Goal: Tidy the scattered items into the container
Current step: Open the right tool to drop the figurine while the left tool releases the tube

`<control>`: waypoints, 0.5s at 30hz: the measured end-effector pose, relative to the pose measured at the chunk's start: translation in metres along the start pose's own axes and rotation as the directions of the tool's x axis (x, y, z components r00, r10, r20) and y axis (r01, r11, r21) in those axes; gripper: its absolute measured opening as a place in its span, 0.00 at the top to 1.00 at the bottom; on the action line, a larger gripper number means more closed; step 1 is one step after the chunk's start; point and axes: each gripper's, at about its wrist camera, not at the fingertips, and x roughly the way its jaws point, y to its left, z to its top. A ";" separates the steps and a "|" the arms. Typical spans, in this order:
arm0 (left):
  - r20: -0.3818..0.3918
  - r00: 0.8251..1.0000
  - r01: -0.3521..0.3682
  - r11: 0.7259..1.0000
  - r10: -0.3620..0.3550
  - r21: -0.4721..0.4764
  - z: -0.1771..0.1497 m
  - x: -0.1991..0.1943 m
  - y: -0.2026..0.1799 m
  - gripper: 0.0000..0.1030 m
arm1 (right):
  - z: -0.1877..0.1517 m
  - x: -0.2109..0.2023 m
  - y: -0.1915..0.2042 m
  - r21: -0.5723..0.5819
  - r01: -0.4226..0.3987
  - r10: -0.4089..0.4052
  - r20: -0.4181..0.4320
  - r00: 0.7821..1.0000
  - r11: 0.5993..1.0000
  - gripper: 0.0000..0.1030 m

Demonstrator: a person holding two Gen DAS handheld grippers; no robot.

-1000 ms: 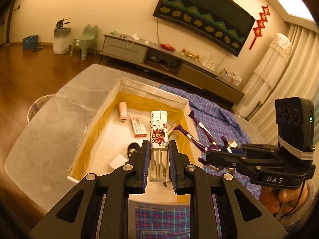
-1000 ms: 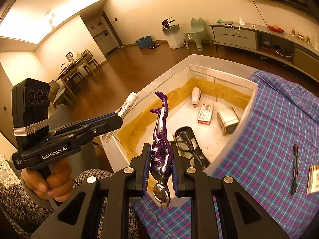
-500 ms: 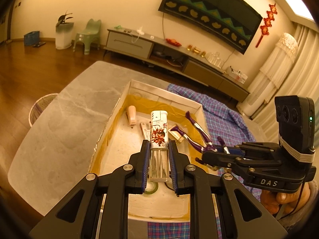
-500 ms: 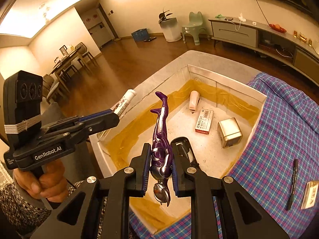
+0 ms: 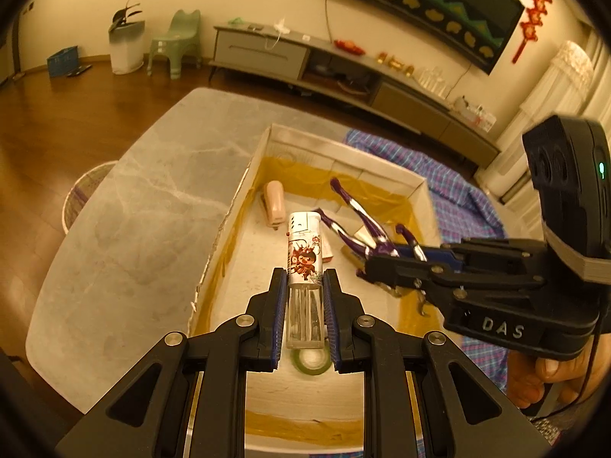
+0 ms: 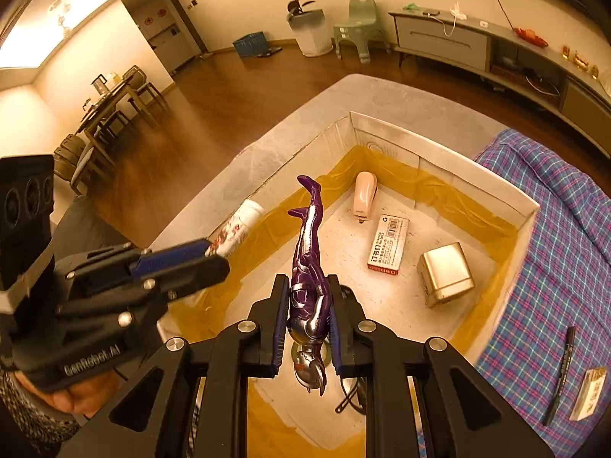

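Observation:
My left gripper [image 5: 304, 297] is shut on a lighter [image 5: 304, 255] with a cartoon print, held above the white cardboard box [image 5: 244, 187]. My right gripper [image 6: 306, 307] is shut on a purple and silver action figure [image 6: 310, 252], head towards me, also above the box [image 6: 431, 145]. The figure shows in the left wrist view [image 5: 362, 229] and the lighter in the right wrist view [image 6: 236, 229]. Inside the box lie a pink stapler [image 6: 364, 194], a staple box [image 6: 387, 246], a gold metal box [image 6: 446, 273] and a tape roll [image 5: 310, 360].
The box sits on a grey marble table [image 5: 126, 221]. A plaid cloth [image 6: 553, 267] lies to its right, with a black pen [image 6: 559, 374] and a small card packet [image 6: 588, 393] on it. Black glasses [image 6: 353, 393] lie in the box.
Both grippers have moved forward over the box, each still holding its item. The box interior now fills more of both views.

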 end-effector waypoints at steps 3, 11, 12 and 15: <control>-0.036 0.999 -0.020 1.000 0.021 0.016 0.001 0.010 0.000 0.81 | 0.010 0.012 -0.003 0.023 0.009 -0.008 -0.023 1.000 1.000 0.80; -0.102 0.992 -0.072 0.994 0.080 0.078 -0.002 0.034 -0.001 0.81 | 0.031 0.050 -0.014 0.076 0.032 -0.024 -0.098 0.995 0.997 0.80; -0.105 0.991 -0.079 0.994 0.087 0.082 -0.002 0.037 0.000 0.81 | 0.034 0.055 -0.015 0.080 0.036 -0.028 -0.106 0.994 0.996 0.80; -0.113 0.989 -0.089 0.993 0.097 0.076 0.000 0.043 0.003 0.81 | 0.041 0.068 -0.016 0.085 0.050 -0.039 -0.126 0.991 0.995 0.80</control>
